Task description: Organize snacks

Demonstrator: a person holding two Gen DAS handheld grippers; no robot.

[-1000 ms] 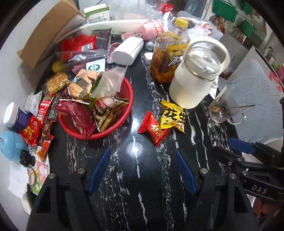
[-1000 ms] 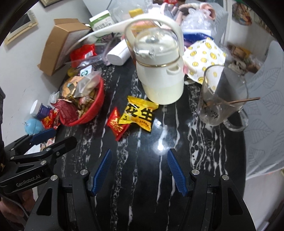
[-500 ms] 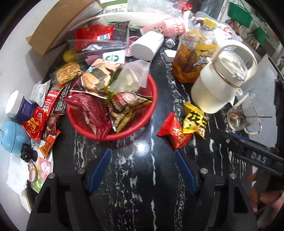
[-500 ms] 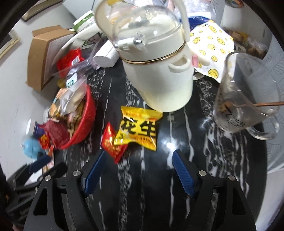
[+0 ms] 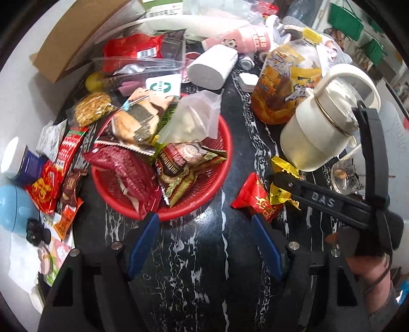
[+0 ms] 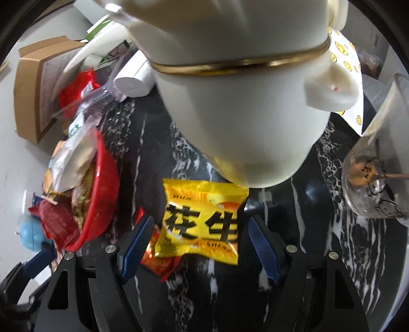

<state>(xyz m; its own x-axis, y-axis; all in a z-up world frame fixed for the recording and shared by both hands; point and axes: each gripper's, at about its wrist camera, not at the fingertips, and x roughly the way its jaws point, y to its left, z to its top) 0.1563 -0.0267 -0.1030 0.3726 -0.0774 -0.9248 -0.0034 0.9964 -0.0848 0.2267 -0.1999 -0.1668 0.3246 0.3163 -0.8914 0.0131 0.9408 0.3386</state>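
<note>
We see a black marble tabletop with white veins, glossy enough to throw back a bright patch of overhead light just ahead of the tool. Off to the far left a plain white wall runs along the table's edge. Far ahead to the right, green bags hang in a bright, blurred background.

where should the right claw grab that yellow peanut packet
Take the yellow packet across its flat middle, coming from above. It lies flat on the black table, overlapping the red packet, with the white kettle close behind, so pinch its side edges.
</note>
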